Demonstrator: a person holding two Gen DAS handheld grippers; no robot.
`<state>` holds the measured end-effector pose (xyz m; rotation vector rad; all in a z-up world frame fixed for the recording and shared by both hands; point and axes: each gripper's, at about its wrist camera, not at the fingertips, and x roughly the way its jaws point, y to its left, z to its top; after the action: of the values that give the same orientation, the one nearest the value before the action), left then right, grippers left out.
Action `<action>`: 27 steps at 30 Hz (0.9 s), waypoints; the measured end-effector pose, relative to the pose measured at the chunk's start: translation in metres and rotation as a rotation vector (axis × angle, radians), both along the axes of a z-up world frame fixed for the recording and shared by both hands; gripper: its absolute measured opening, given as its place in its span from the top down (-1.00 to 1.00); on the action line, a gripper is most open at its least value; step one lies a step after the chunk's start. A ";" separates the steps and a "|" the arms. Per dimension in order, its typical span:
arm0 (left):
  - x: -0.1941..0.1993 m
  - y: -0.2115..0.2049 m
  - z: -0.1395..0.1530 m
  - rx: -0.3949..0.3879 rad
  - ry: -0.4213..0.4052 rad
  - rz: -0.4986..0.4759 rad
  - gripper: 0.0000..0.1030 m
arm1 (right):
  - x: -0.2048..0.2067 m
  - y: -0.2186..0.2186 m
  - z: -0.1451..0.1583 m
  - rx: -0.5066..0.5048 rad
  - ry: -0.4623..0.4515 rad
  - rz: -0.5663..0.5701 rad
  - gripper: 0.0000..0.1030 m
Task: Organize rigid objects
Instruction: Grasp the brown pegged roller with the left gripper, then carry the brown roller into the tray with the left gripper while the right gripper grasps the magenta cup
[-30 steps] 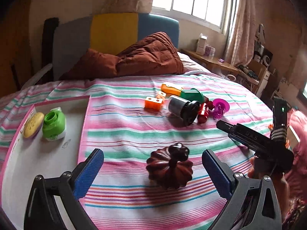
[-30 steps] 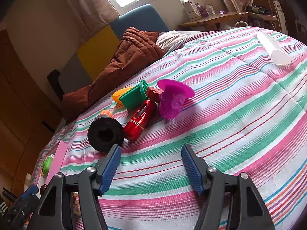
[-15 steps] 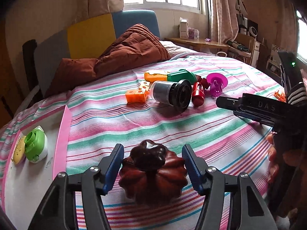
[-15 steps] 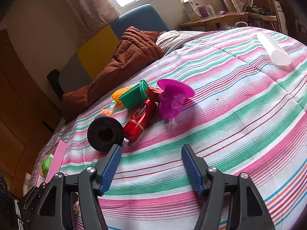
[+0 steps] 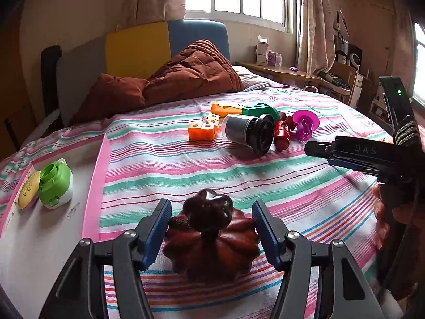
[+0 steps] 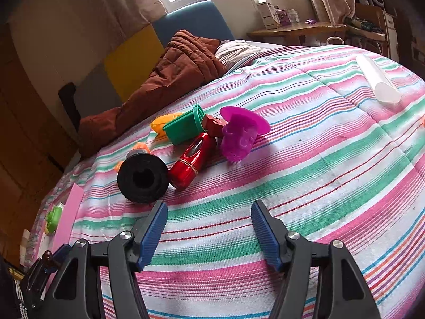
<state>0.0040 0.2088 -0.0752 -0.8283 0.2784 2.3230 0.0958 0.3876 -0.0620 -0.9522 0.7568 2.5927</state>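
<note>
A dark brown pumpkin-shaped ornament (image 5: 211, 236) sits between the blue pads of my left gripper (image 5: 211, 232), which is closed against its sides on the striped bedspread. A pink-rimmed white tray (image 5: 95, 183) at the left holds a green-and-white container (image 5: 55, 182) and a yellow piece (image 5: 28, 193). A pile lies further back: a black cylinder (image 6: 143, 177), a red tube (image 6: 192, 156), a green box (image 6: 183, 129), a purple cup (image 6: 240, 133), and orange blocks (image 5: 202, 131). My right gripper (image 6: 209, 235) is open and empty above the bedspread, in front of the pile.
A brown quilt (image 5: 186, 79) is bunched at the headboard. A white tube (image 6: 377, 78) lies at the bed's far right. A wooden side table (image 6: 297, 29) with boxes stands by the window. The right gripper's body (image 5: 372, 154) shows at the right of the left wrist view.
My left gripper moved forward around the pumpkin ornament and its jaws closed in from wide open onto its sides. The right gripper stayed still.
</note>
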 end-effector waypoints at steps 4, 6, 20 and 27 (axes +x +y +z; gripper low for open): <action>-0.004 -0.002 -0.002 0.023 -0.028 -0.006 -0.26 | -0.013 0.012 0.013 0.023 -0.021 -0.029 -0.29; -0.006 -0.002 -0.004 0.027 -0.042 -0.012 -0.28 | -0.024 0.025 0.018 0.031 -0.051 -0.070 -0.28; -0.012 0.000 -0.013 0.020 -0.095 -0.016 -0.30 | -0.049 0.053 0.002 -0.057 -0.085 -0.098 0.40; -0.012 0.000 -0.014 0.019 -0.095 -0.016 -0.30 | -0.018 0.026 0.021 0.052 -0.079 -0.018 0.41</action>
<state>-0.0077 0.2088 -0.0887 -0.9204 0.2206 2.2611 0.0780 0.4134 -0.0409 -1.0216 0.6713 2.5301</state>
